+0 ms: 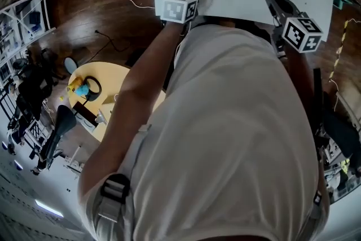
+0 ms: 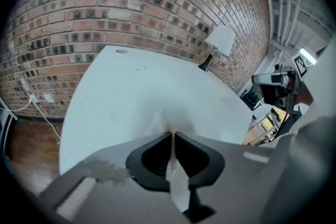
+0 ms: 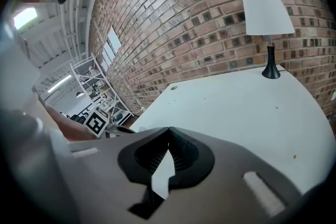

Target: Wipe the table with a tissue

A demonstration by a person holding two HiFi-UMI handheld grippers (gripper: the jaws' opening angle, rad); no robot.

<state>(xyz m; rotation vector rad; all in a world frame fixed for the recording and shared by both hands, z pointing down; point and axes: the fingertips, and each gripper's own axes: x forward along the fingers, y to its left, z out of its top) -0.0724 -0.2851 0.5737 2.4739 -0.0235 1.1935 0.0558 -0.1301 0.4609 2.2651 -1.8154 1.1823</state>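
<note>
The left gripper's [image 2: 172, 136] jaws are pressed together on a white tissue [image 2: 160, 122]. A thin fold runs between them, and a crumpled fan spreads out past the tips, seemingly lying against the white surface [image 2: 136, 86]. The right gripper's [image 3: 169, 131] jaws meet at the tips with nothing between them; only the pale surface shows through the gap behind.

A white-shaded lamp [image 2: 219, 42] stands at the far edge by the brick wall [image 2: 131, 2]. The tissue is well apart from the lamp, at the opposite near edge. The right gripper hovers at that same near edge, just beside the left.

The pinch takes only a narrow strip of thin paper. Pressing hard while dragging could tear the tissue or pull it free, and then the bare jaws would scrape the surface. A long stroke toward the lamp could knock its slim stem over.

No brand or wording can be read anywhere. The only print is the black-and-white square pattern on the left gripper's marker cube [image 3: 96, 122].
</note>
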